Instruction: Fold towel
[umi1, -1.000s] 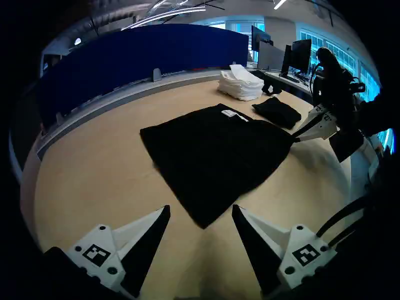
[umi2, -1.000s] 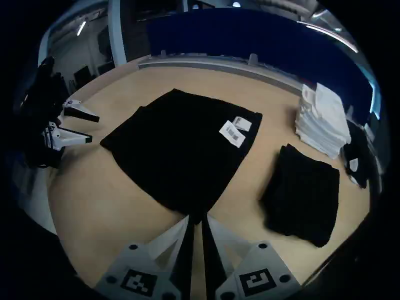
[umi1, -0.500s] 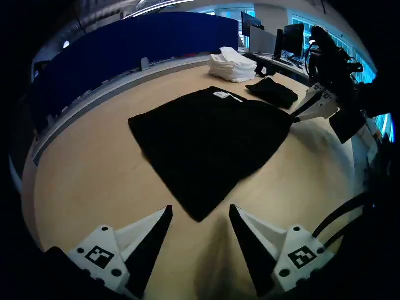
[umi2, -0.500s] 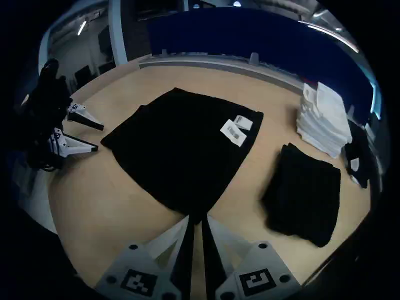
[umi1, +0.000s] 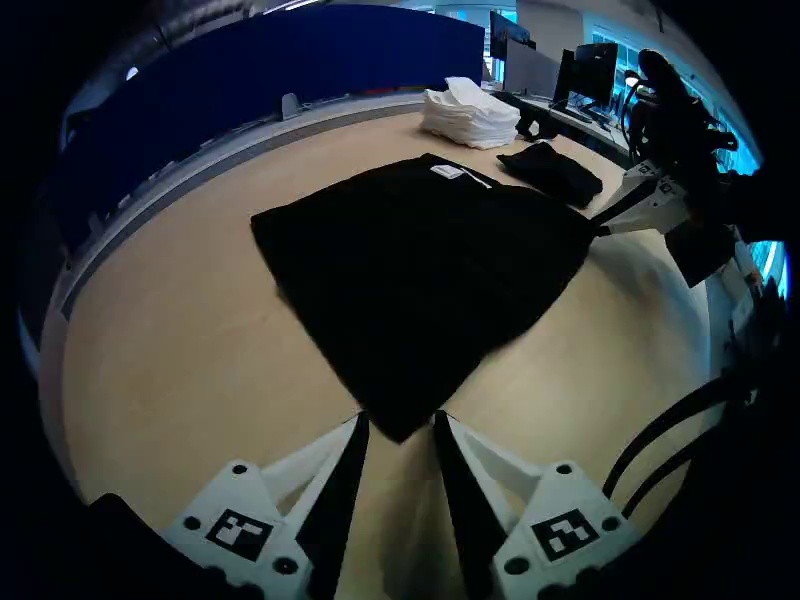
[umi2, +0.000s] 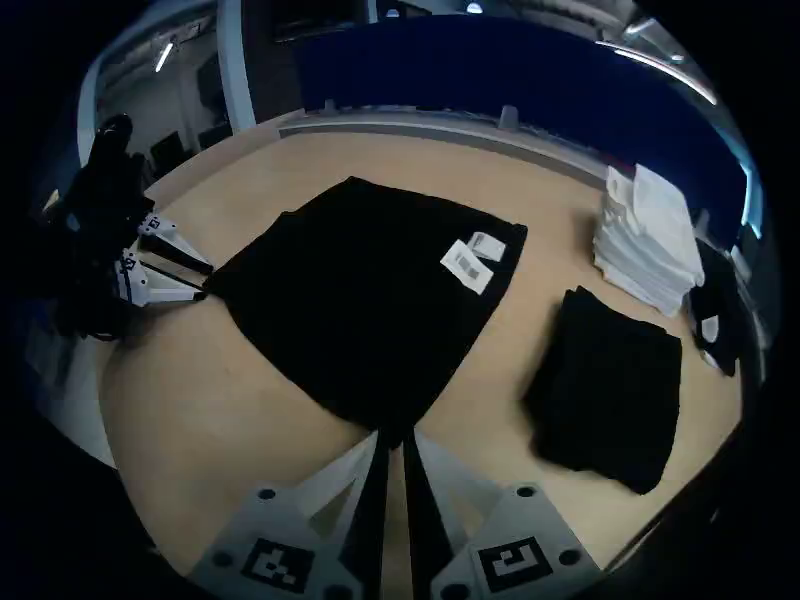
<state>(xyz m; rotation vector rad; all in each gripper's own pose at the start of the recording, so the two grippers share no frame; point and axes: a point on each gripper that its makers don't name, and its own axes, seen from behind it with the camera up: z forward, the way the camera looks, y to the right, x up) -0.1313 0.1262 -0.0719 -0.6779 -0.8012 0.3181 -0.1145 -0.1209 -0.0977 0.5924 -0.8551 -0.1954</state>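
Left gripper (umi1: 399, 432): fingers narrowly apart with a corner of the black towel (umi1: 420, 260) between them. I can't tell if they pinch it. Towel lies spread flat on the wooden table (umi1: 170, 330). Right gripper (umi2: 392, 450): fingers together, clamped on another corner. Farther right, a folded dark cloth (umi2: 605, 400).

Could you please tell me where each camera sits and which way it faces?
Left gripper view: rides the left gripper, low at one corner of the black towel, facing across the table toward the white towel stack; its own two fingers flank that corner, apart.
Right gripper view: rides the right gripper at another corner, facing the blue partition; its own fingers pinch the towel.
Shared: towel, stack, partition; each shows the other gripper across the towel.
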